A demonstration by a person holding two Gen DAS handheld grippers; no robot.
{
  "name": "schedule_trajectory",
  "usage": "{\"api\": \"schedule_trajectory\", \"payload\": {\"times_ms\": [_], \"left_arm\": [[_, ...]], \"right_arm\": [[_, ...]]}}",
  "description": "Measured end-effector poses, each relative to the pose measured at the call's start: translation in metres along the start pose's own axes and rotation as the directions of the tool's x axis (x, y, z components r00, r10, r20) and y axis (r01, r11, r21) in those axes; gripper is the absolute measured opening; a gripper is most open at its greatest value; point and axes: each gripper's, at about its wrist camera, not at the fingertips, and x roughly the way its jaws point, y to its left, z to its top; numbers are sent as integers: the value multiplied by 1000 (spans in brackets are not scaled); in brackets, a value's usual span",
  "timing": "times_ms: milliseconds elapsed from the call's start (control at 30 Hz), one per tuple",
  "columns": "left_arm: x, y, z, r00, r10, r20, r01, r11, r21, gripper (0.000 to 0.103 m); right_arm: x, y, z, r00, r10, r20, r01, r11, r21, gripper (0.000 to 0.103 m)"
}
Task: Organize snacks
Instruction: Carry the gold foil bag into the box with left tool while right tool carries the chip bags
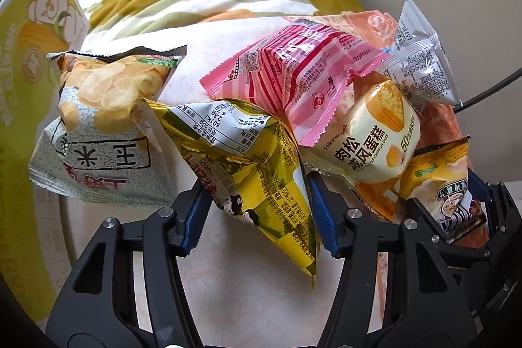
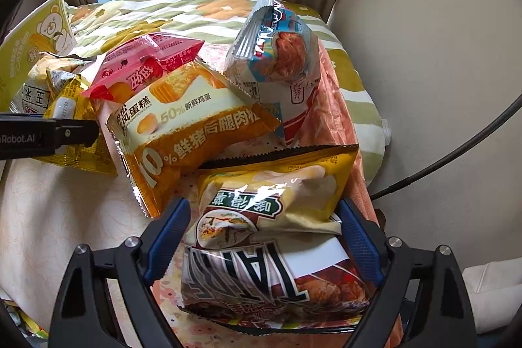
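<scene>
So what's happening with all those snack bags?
Someone is sorting snacks with a grabbing tool in each hand. The left tool has its fingers around a shiny gold chip bag. The right tool has its fingers around a yellow bag with brown print. The other packets, like the pink one and the orange cake packet, lie heaped on a cloth-covered table. A green bear box stands at the left.

Bare cream surface [image 1: 248, 292] lies open near the left-hand side. Right and centre are blocked by a heap of crinkly foil snack packets [image 2: 195, 119]; a green cardboard box [image 1: 19, 87] walls the left.
</scene>
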Motion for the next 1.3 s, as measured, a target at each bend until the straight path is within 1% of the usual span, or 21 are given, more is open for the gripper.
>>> {"api": "schedule_trajectory", "payload": {"times_ms": [67, 233, 400, 500, 700, 767, 933, 1033, 1167, 1300], "left_arm": [[-3, -1, -4, 1000, 2, 0, -2, 1000, 3, 52], [-9, -4, -14, 1000, 14, -3, -14, 1000, 9, 52], [-15, -7, -20, 1000, 22, 2, -22, 1000, 14, 52], [-21, -10, -23, 1000, 27, 10, -27, 999, 18, 51], [-40, -17, -31, 999, 37, 34, -38, 999, 16, 51], [-50, -20, -34, 999, 31, 44, -32, 999, 8, 51], [-80, -29, -41, 994, 26, 103, -27, 1000, 13, 50], [-101, -35, -46, 989, 13, 145, -15, 1000, 11, 50], [-129, -39, -46, 980, 4, 198, -5, 1000, 7, 50], [-164, -34, -43, 968, 3, 250, 3, 1000, -23, 49]], "right_arm": [[2, 0, 0, 1000, 10, -6, -10, 1000, 5, 88], [1, -1, -2, 1000, 17, -12, -17, 1000, 8, 83], [-5, -1, -7, 999, 35, -16, -35, 999, 6, 68], [-11, -5, -11, 998, 58, -14, -57, 998, 22, 63], [-31, -10, -19, 997, 74, 14, -74, 997, 34, 63], [-41, -13, -21, 997, 76, 27, -77, 997, 33, 63], [-72, -17, -21, 992, 84, 89, -87, 996, 25, 63], [-93, -19, -18, 987, 93, 127, -96, 995, 12, 63], [-118, -22, -7, 978, 126, 168, -130, 991, 14, 63], [-138, -21, 4, 965, 165, 204, -168, 986, -5, 63]]}}
